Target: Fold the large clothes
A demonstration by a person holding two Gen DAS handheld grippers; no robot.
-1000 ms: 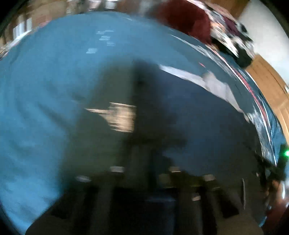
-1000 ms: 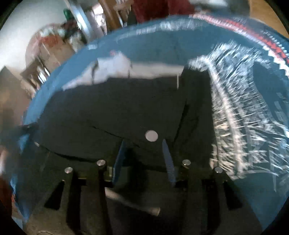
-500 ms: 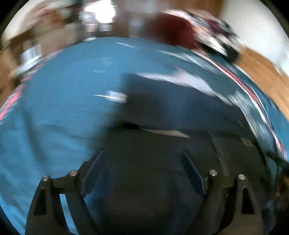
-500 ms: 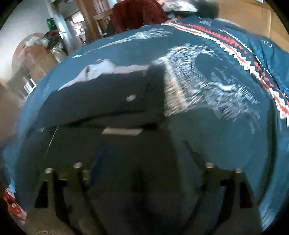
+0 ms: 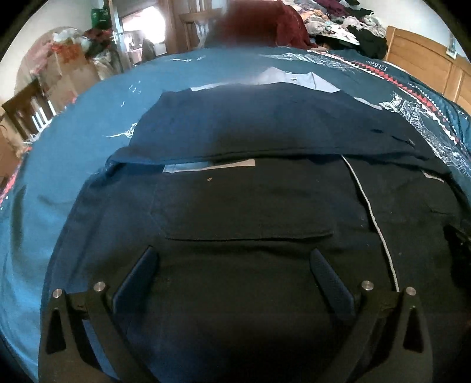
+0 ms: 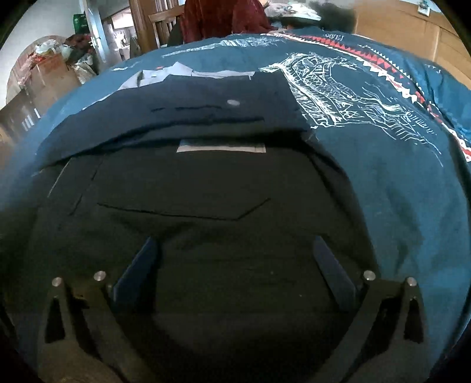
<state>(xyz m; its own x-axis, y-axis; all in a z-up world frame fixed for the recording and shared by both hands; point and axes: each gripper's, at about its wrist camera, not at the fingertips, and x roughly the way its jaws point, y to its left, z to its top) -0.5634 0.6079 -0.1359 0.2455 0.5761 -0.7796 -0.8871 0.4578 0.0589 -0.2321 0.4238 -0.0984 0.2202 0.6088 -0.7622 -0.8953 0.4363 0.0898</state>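
Note:
A dark navy garment point(image 5: 250, 206) with pockets and a pale blue lining lies spread on a blue bedspread point(image 5: 88, 123). Its far part is folded over toward me, with the fold edge running across the middle. It also shows in the right wrist view point(image 6: 191, 182), with a silver button point(image 6: 233, 102) on the folded flap. My left gripper point(image 5: 232, 259) is open and empty just above the near part of the garment. My right gripper point(image 6: 234, 250) is open and empty above the same garment, further right.
The bedspread carries a white print point(image 6: 338, 85) and a red-and-white zigzag band point(image 6: 382, 62) to the right. A dark red cloth point(image 5: 265, 23) and a clothes pile point(image 5: 347, 23) lie at the far edge. A wooden headboard point(image 5: 424, 56) stands right; boxes point(image 5: 67, 67) stand left.
Both grippers went from closed on the garment to open and drew back toward me. The garment's far part now lies folded over and flat.

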